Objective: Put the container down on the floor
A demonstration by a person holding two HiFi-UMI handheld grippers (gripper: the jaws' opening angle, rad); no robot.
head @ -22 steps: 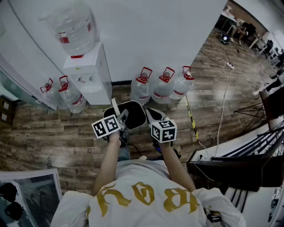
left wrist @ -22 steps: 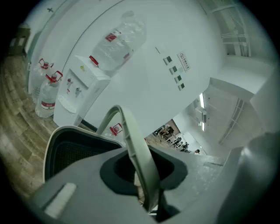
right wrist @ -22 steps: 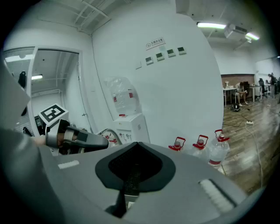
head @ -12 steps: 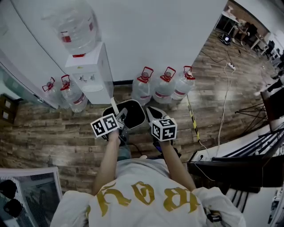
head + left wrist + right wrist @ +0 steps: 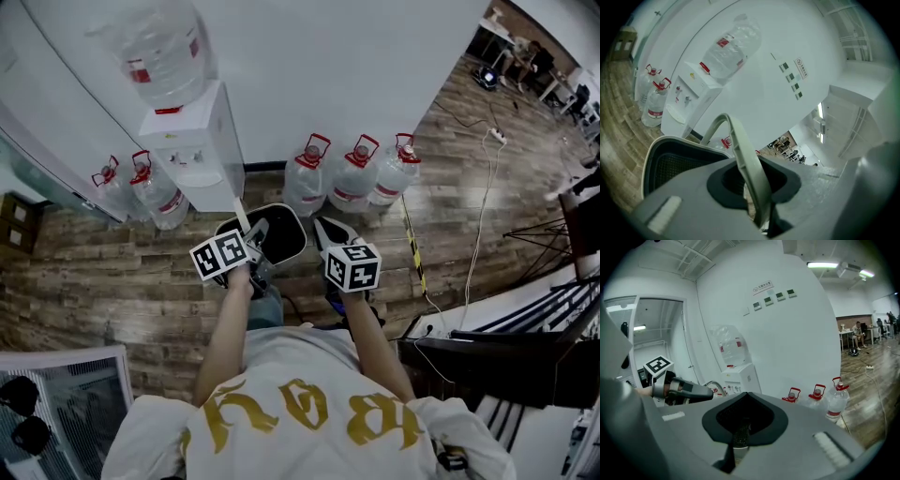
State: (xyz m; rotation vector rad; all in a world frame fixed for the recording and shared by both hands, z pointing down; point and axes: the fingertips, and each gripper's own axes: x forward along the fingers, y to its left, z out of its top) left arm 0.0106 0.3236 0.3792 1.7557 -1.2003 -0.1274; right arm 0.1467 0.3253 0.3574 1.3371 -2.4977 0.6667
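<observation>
The container point(image 5: 281, 236) is a black mesh-walled bin with a pale bail handle point(image 5: 740, 154), held above the wooden floor in front of the person. My left gripper point(image 5: 253, 242) is shut on that handle, which arches up between the jaws of the left gripper point(image 5: 757, 201) in its own view. The bin's dark mesh inside point(image 5: 670, 164) shows at the left there. My right gripper point(image 5: 325, 231) sits at the bin's right rim. In the right gripper view, the right gripper point(image 5: 736, 444) is shut with a strip of dark mesh wall between the jaws.
A white water dispenser point(image 5: 192, 145) with a bottle on top stands against the wall just ahead. Three red-capped water bottles point(image 5: 354, 175) stand to its right and two more bottles point(image 5: 141, 187) to its left. A cable point(image 5: 473, 234) runs over the floor at right, beside a dark rack point(image 5: 506, 347).
Both grippers keep their hold on the container. The hands and the container have drifted slightly left and toward the dispenser; the head view has shifted a little.
</observation>
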